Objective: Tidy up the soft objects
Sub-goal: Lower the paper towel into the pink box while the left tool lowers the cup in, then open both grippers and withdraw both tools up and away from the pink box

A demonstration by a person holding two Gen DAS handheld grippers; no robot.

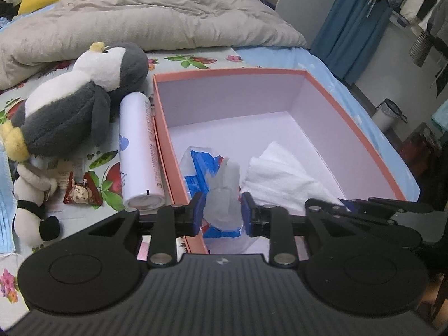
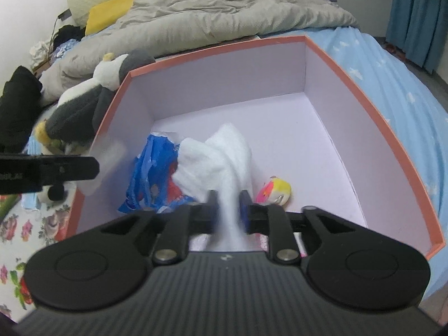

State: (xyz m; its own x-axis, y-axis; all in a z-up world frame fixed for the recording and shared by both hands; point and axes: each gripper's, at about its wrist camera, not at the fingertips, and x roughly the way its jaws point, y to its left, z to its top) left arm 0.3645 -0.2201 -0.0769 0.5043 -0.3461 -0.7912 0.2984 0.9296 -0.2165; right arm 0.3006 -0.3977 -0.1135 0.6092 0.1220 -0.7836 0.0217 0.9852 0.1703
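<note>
The left gripper is clamped on a translucent plastic wrapper, which stands up between its blue finger pads. The wrapper belongs to a blue tissue packet lying just ahead of and below the fingertips, inside the box.

The right gripper is closed on a white cloth. The cloth is pinched between the fingers and spreads forward and upward from them; its lower end is blurred.

The pink-rimmed box sits open directly ahead of both grippers, on the bed. It contains the tissue packet, the white cloth and a small pink-and-yellow soft toy, which lies just right of the right gripper's fingertips.

Left of the left gripper, outside the box, a white spray can lies along the box wall. Further left lies a grey-and-white penguin plush, and below it a small black-and-white plush, partly cut off. A grey duvet lies beyond the box.

The near box wall is hidden behind both gripper bodies.
</note>
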